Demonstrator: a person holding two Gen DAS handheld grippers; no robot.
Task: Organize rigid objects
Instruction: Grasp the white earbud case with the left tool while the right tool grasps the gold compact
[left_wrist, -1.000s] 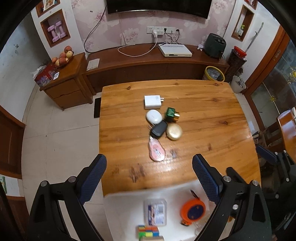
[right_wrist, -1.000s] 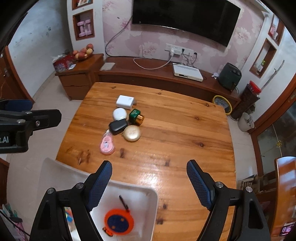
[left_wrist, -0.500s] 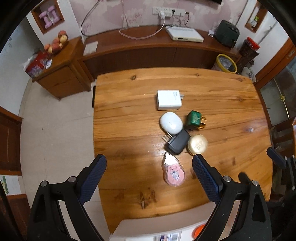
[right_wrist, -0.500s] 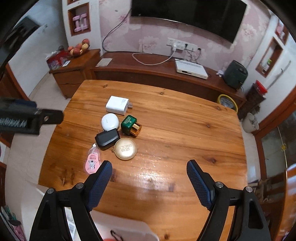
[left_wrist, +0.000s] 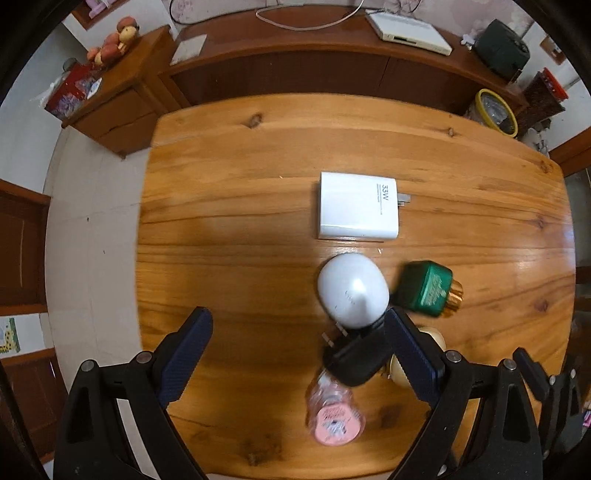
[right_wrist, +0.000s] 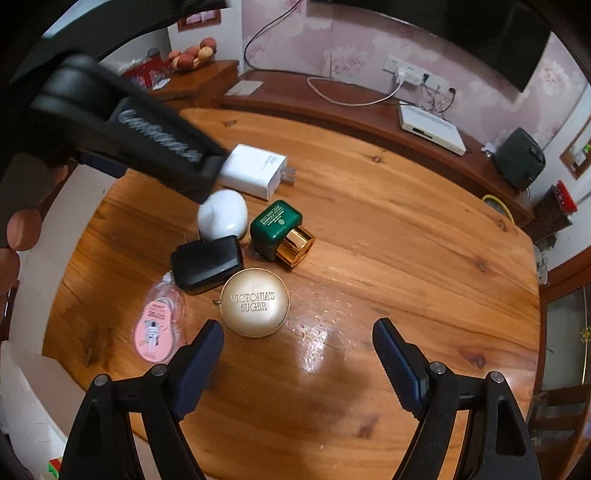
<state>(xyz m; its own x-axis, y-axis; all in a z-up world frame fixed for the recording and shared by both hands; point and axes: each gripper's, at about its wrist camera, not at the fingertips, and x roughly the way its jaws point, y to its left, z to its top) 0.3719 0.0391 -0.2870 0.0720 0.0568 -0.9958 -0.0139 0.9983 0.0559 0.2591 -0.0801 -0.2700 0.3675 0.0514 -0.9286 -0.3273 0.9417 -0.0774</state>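
Observation:
A cluster lies on the wooden table (left_wrist: 229, 192): a white 33W charger (left_wrist: 357, 205), a white oval case (left_wrist: 352, 290), a green bottle with a gold cap (left_wrist: 428, 288), a black plug adapter (left_wrist: 356, 357), a gold round tin (right_wrist: 255, 302) and a pink packet (left_wrist: 334, 419). My left gripper (left_wrist: 297, 354) is open and empty, low over the table, its right finger beside the black adapter. My right gripper (right_wrist: 297, 363) is open and empty, just in front of the gold tin. The left gripper's body shows in the right wrist view (right_wrist: 147, 129), above the charger and white case.
A white bin (right_wrist: 29, 398) stands at the table's near left edge. A low wooden cabinet (left_wrist: 295, 62) with a white box runs along the far wall. A side table (left_wrist: 110, 99) with fruit stands at the far left.
Both grippers have moved forward and down toward the cluster. The white bin has dropped out of the left wrist view. Nothing was taken hold of.

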